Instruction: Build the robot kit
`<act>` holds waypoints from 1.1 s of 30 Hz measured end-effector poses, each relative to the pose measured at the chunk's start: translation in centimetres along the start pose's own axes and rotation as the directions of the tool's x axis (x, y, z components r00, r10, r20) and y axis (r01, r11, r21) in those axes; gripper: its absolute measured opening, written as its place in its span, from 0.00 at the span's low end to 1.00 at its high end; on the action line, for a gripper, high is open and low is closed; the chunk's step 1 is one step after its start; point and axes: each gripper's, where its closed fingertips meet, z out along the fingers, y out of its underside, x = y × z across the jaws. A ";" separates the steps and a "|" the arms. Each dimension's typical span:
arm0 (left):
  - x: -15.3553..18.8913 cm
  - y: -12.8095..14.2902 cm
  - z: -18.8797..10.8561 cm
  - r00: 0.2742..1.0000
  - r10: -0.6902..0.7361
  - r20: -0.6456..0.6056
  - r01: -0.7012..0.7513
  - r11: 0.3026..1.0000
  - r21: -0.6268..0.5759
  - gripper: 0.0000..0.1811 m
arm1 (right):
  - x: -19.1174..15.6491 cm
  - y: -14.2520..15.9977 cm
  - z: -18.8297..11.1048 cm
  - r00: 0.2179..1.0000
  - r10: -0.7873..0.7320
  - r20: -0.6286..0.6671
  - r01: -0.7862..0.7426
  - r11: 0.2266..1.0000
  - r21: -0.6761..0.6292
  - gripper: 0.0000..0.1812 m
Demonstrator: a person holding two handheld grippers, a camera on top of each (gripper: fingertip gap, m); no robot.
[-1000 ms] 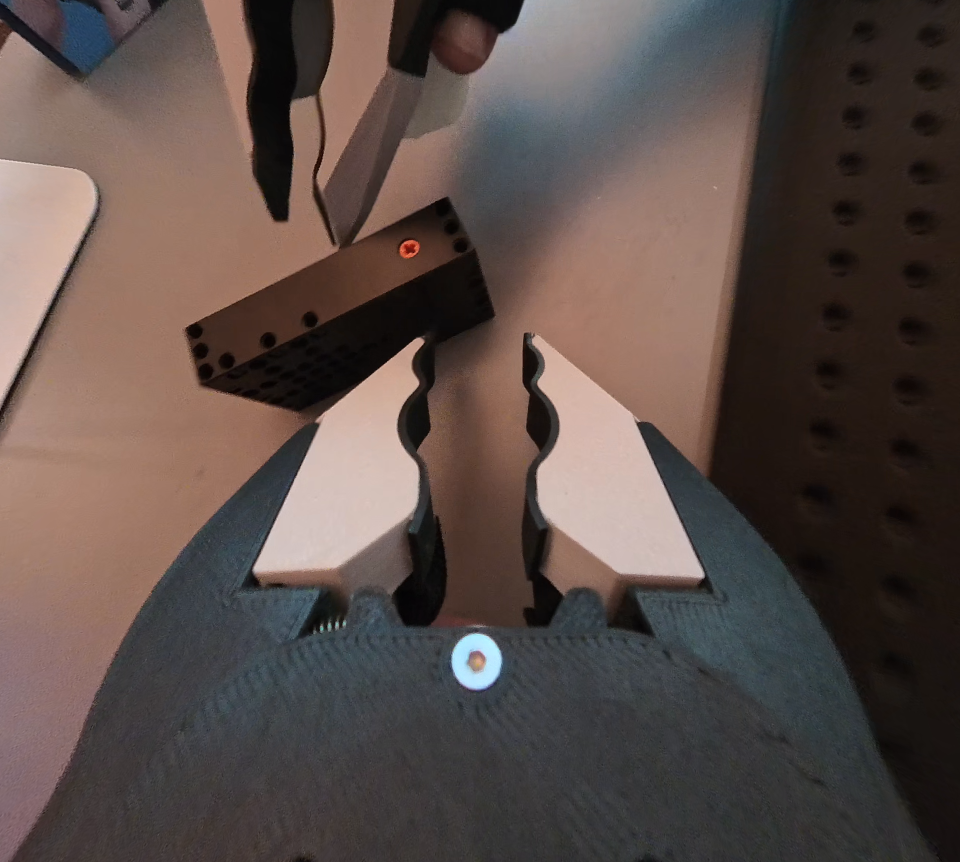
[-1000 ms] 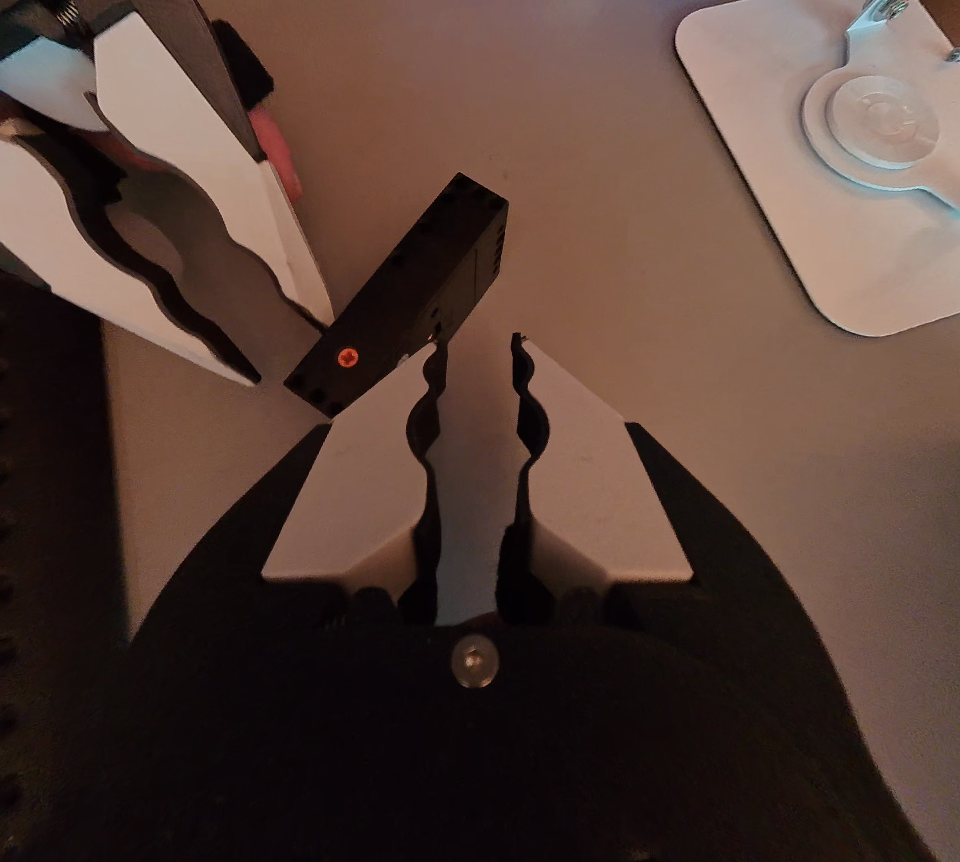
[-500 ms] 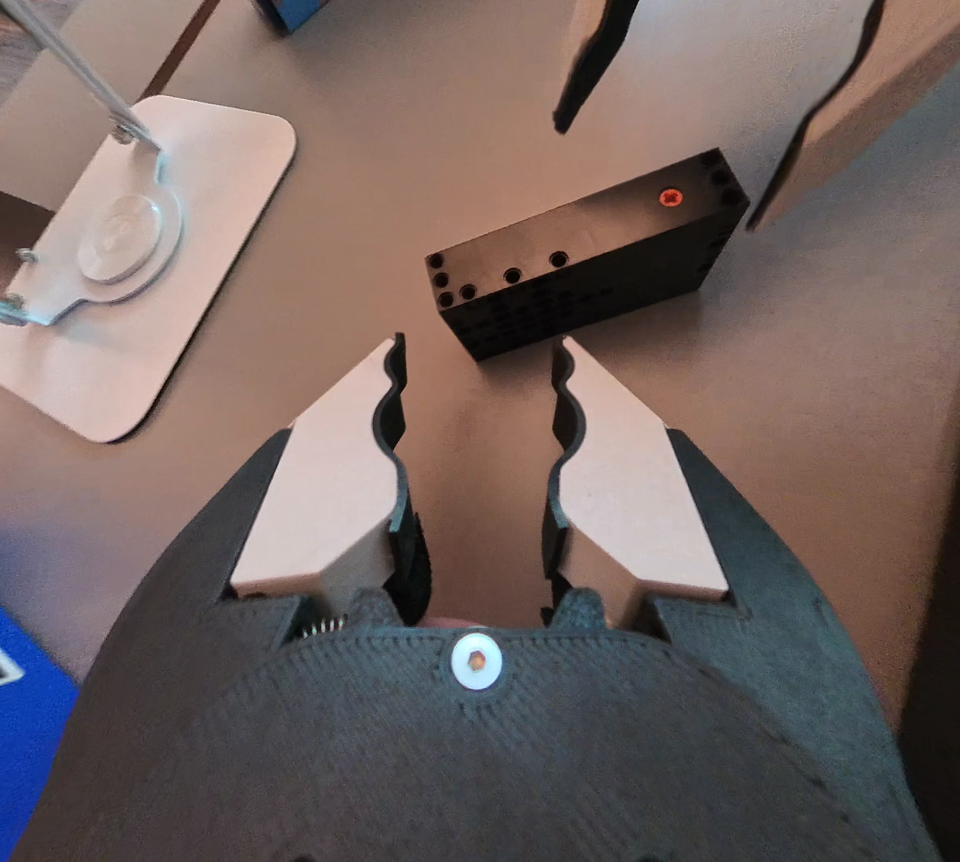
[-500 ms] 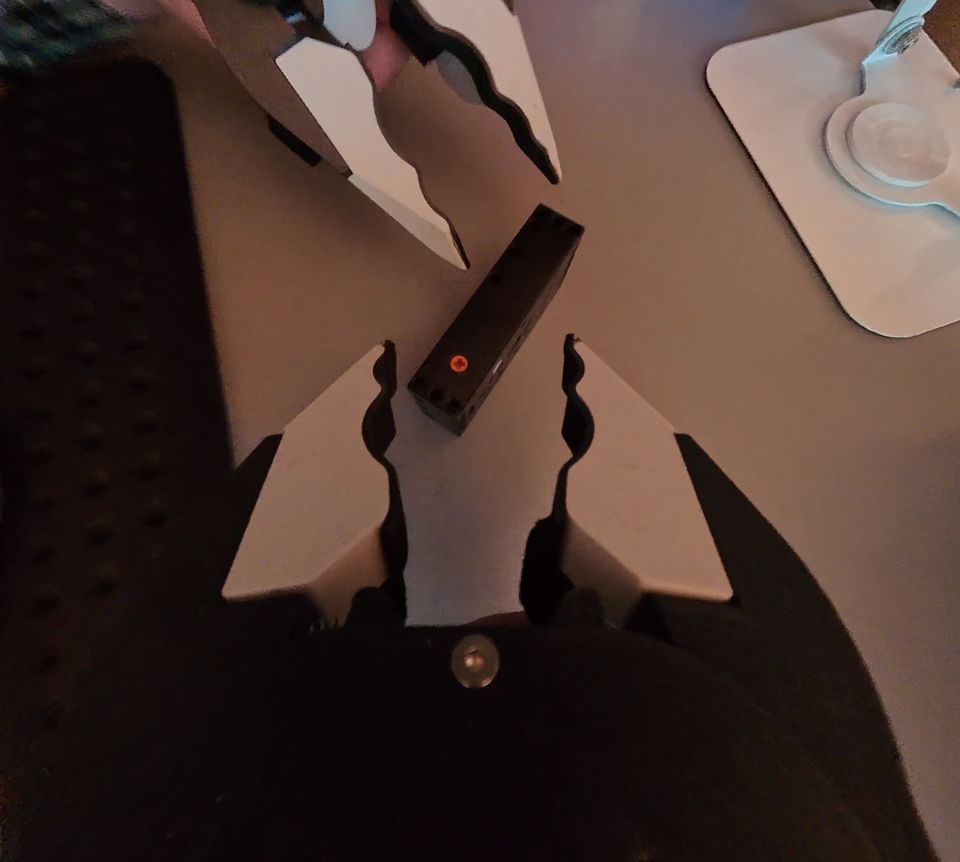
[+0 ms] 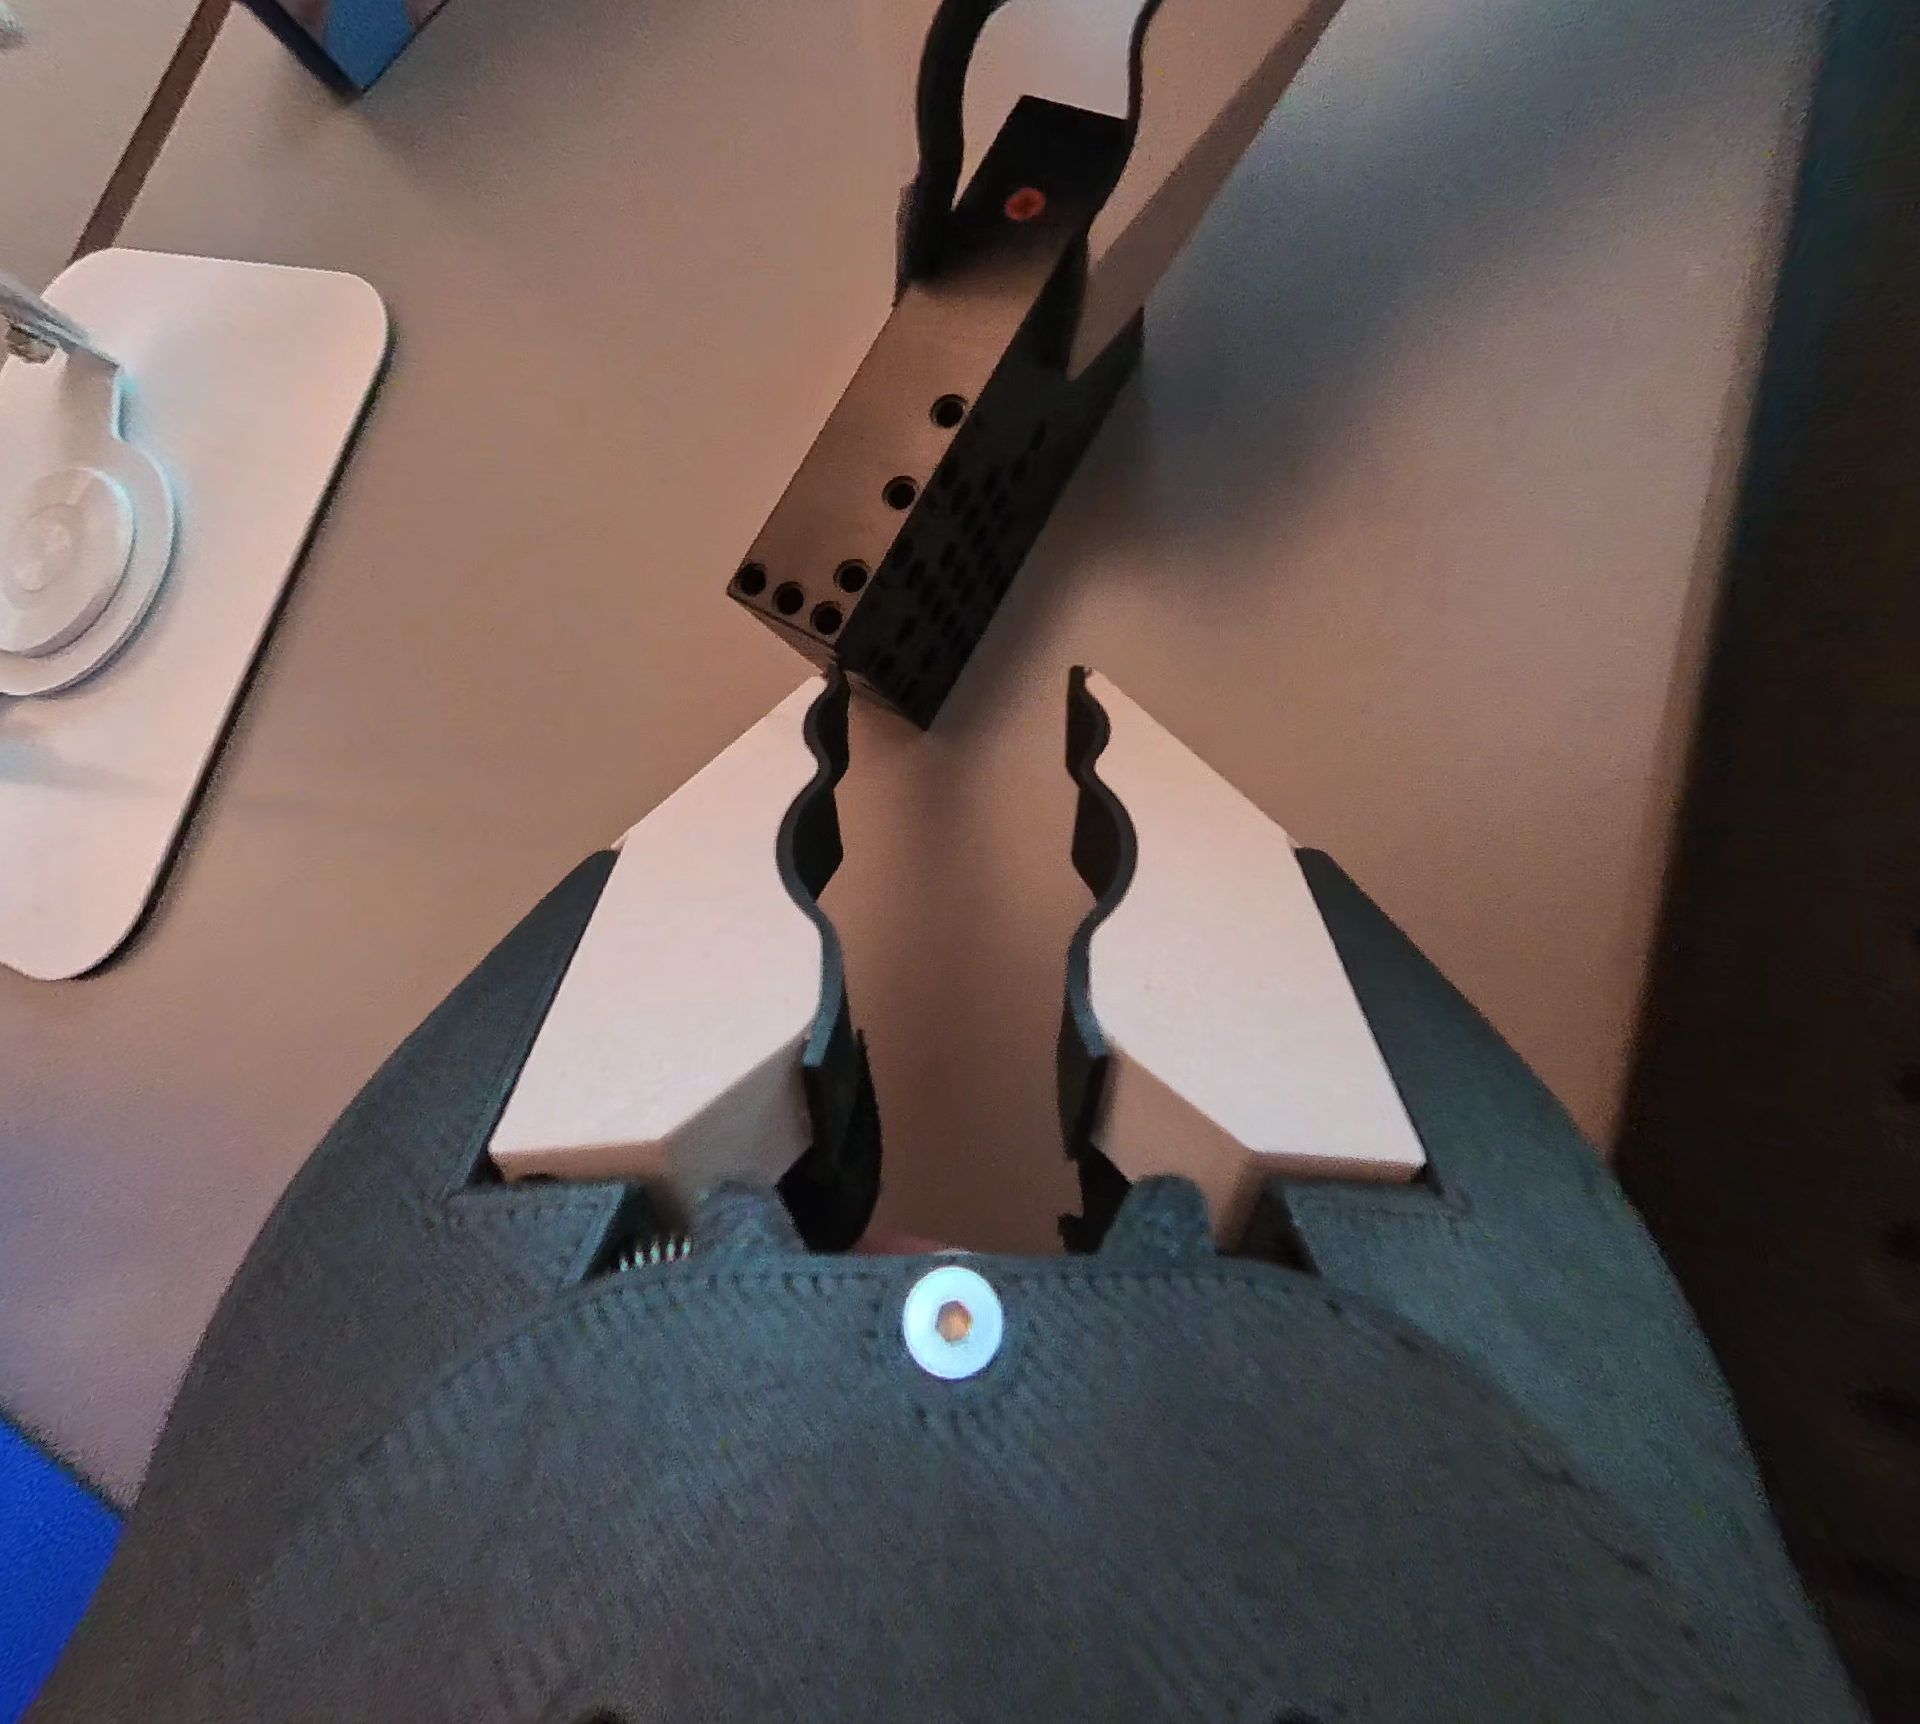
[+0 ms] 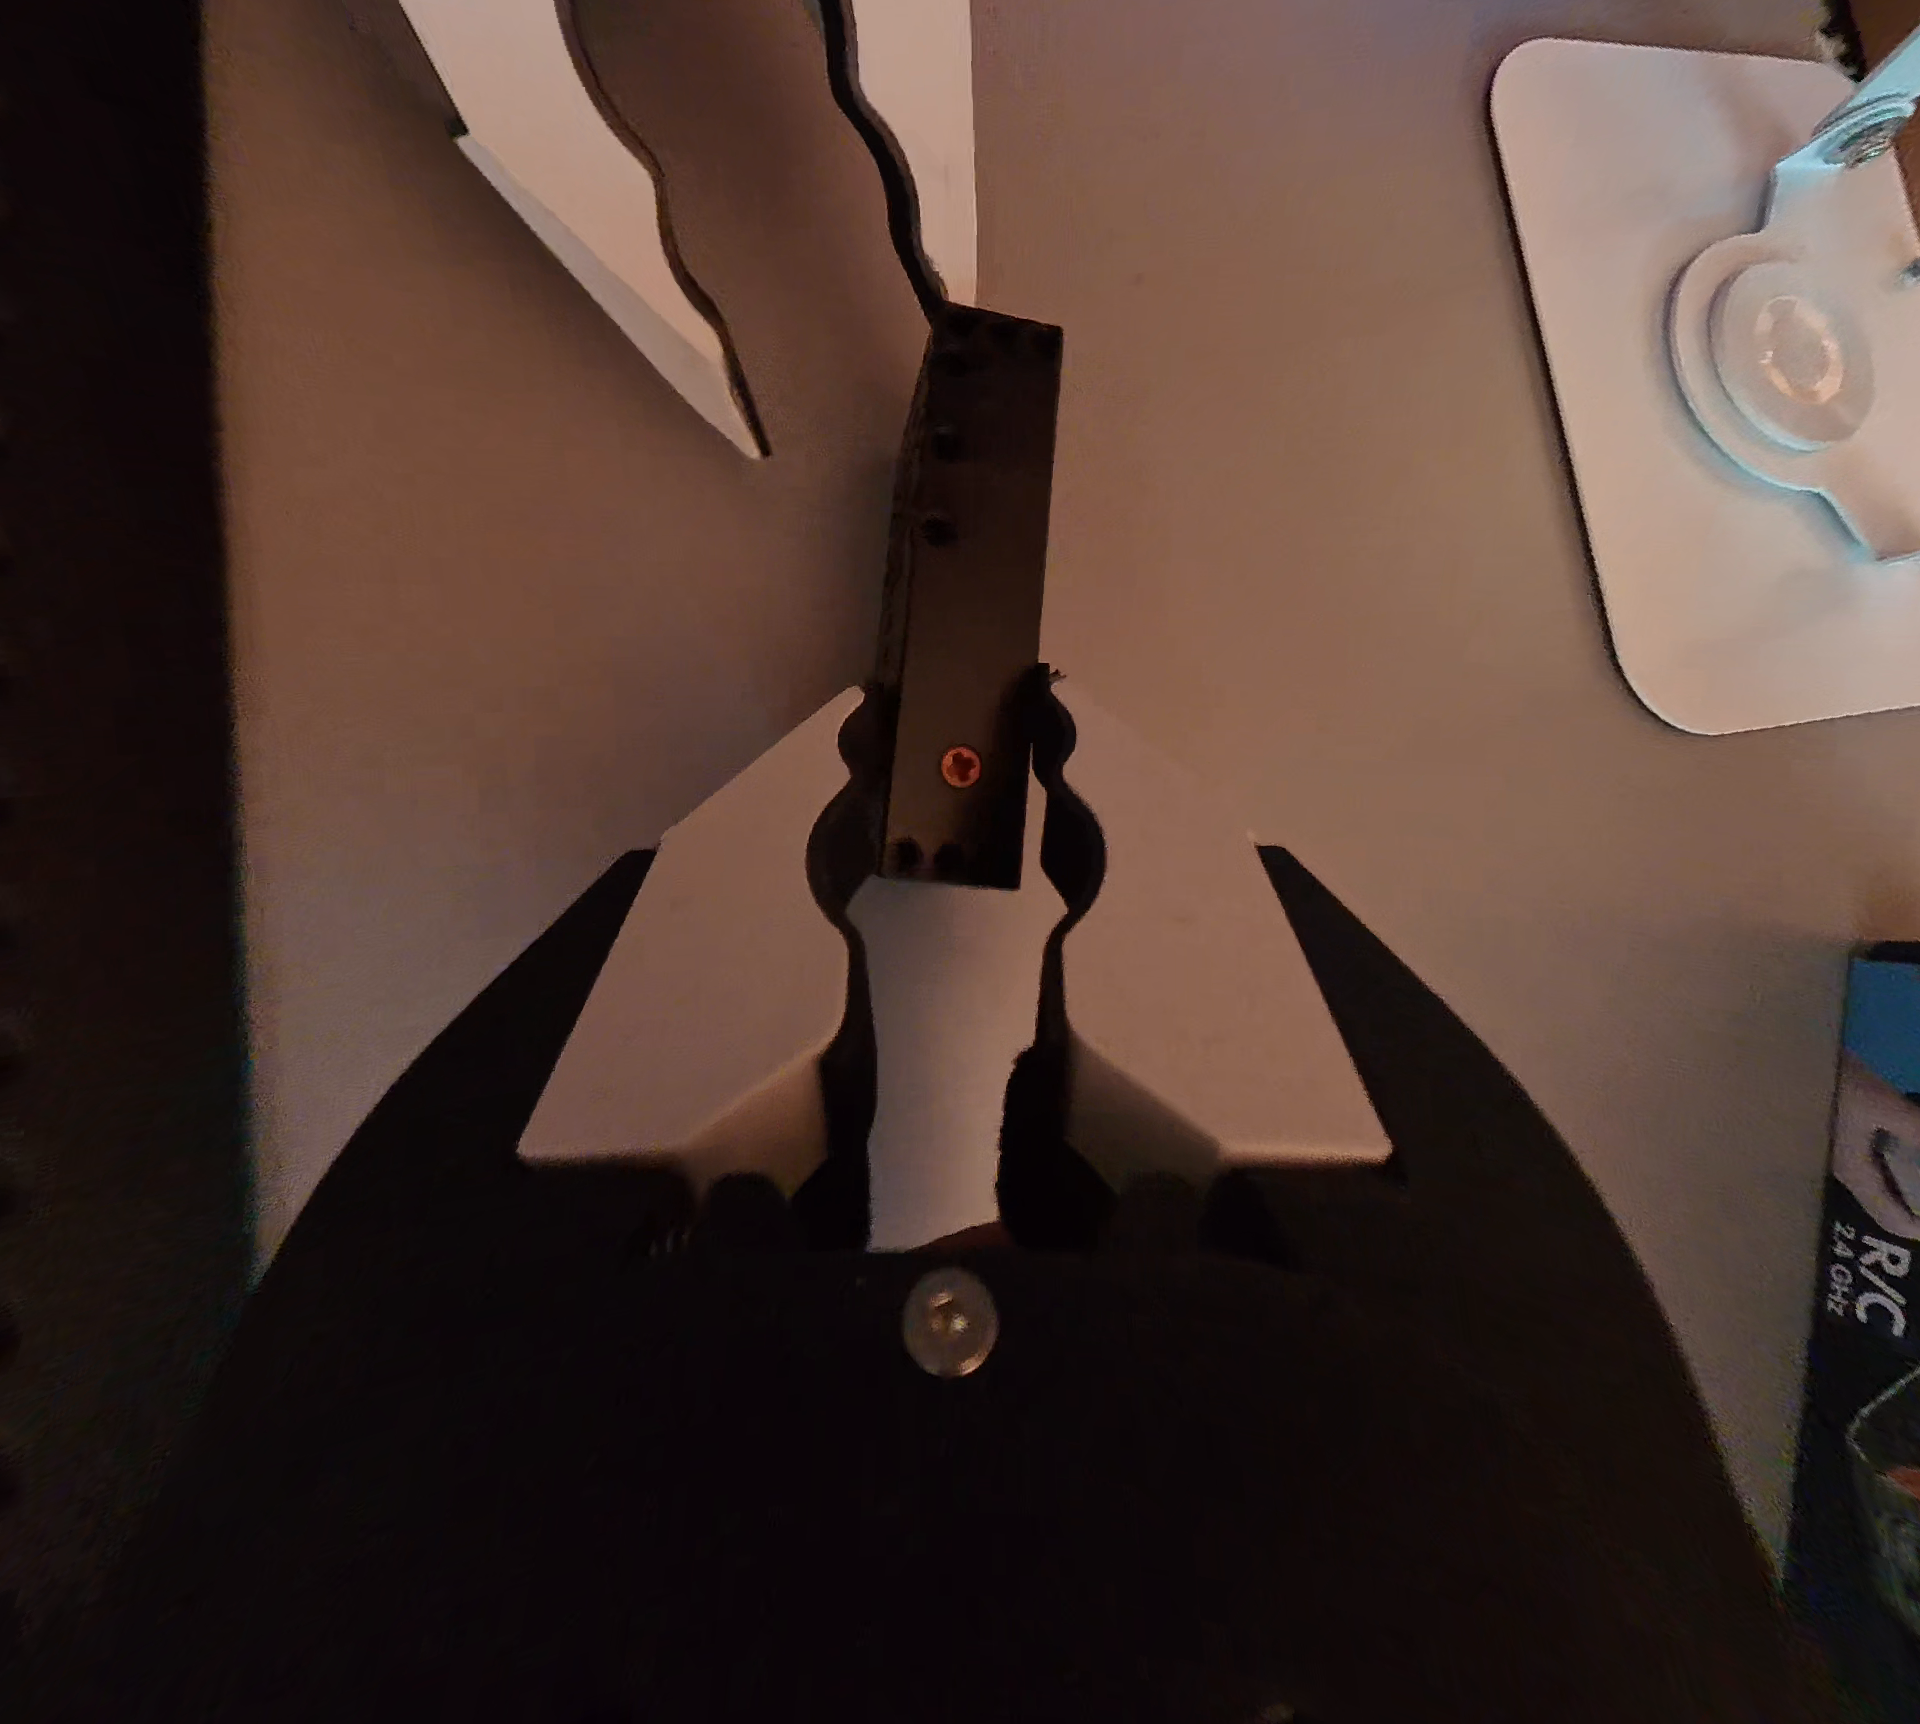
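We hold the long black rectangular metal block [image 6: 971, 573], drilled with rows of holes and carrying one orange screw, at its screw end between the fingers of our right gripper [image 6: 956, 739], which are closed narrow against its two sides. The block's far end points toward our left gripper [image 5: 951, 687], whose fingers stand moderately apart, holding nothing, one tip just at the block's corner. The block sits over the plain beige desk [image 5: 520, 531]. Half a second ago both grippers stood apart from the block; now the right one clamps it.
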 end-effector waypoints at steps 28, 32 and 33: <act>0.1 0.8 -0.4 0.998 -0.047 0.036 0.046 0.998 0.039 0.25 | -0.6 0.5 -1.1 0.999 -0.012 0.042 0.010 0.999 0.042 0.16; -0.2 0.5 0.1 0.998 -0.024 0.056 0.022 0.999 0.038 0.25 | -0.5 0.5 -1.0 0.999 0.002 0.032 -0.003 0.999 0.039 0.14; -0.3 0.4 0.2 0.998 -0.019 0.062 0.017 0.999 0.040 0.25 | -0.6 0.4 -1.0 1.000 -0.002 0.031 0.001 0.999 0.041 0.13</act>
